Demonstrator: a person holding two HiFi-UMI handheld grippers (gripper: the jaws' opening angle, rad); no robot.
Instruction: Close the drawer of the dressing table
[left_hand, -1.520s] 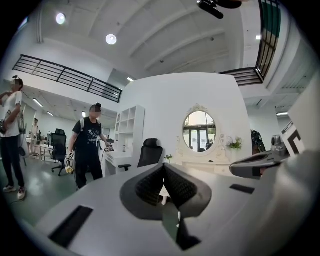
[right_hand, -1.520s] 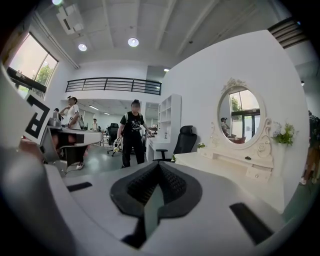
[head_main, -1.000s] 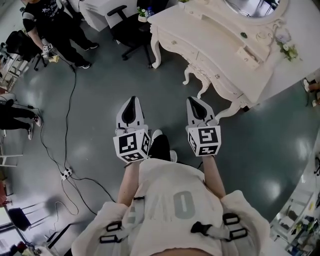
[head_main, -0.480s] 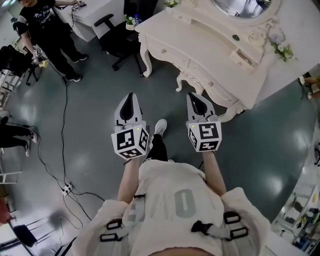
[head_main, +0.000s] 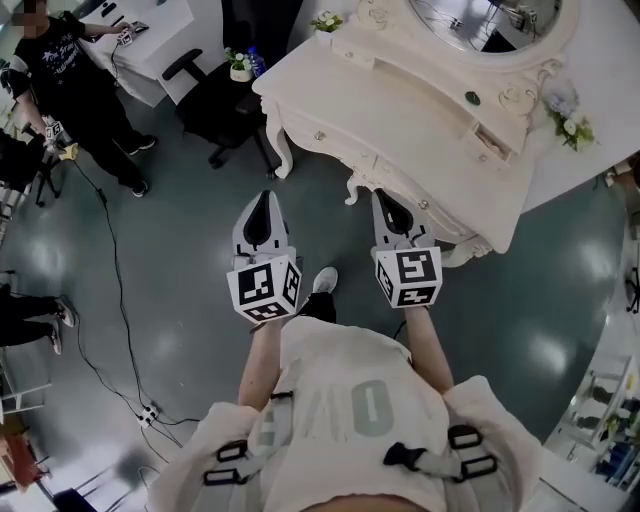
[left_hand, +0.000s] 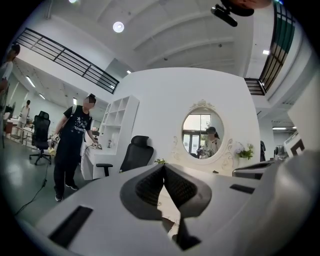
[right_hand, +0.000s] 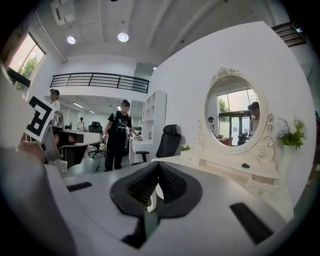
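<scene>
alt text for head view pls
Seen from above, a person holds the left tool and right tool, both shut and empty, pointed at a white dressing table just ahead. A black office chair and a bystander stand left.

Upper left in the head view, standing on the grey floor (head_main: 180, 260): a person in black (head_main: 70, 90), near a white worktop (head_main: 150, 35). Close by, a black office chair (head_main: 215, 100). Trailing down the floor, a dark cable (head_main: 122, 300) to a power strip (head_main: 150, 412).

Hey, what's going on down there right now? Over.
Left gripper, right gripper shut, empty. Small drawer on dressing table open, untouched. Office chair left of table, not blocking.
</scene>
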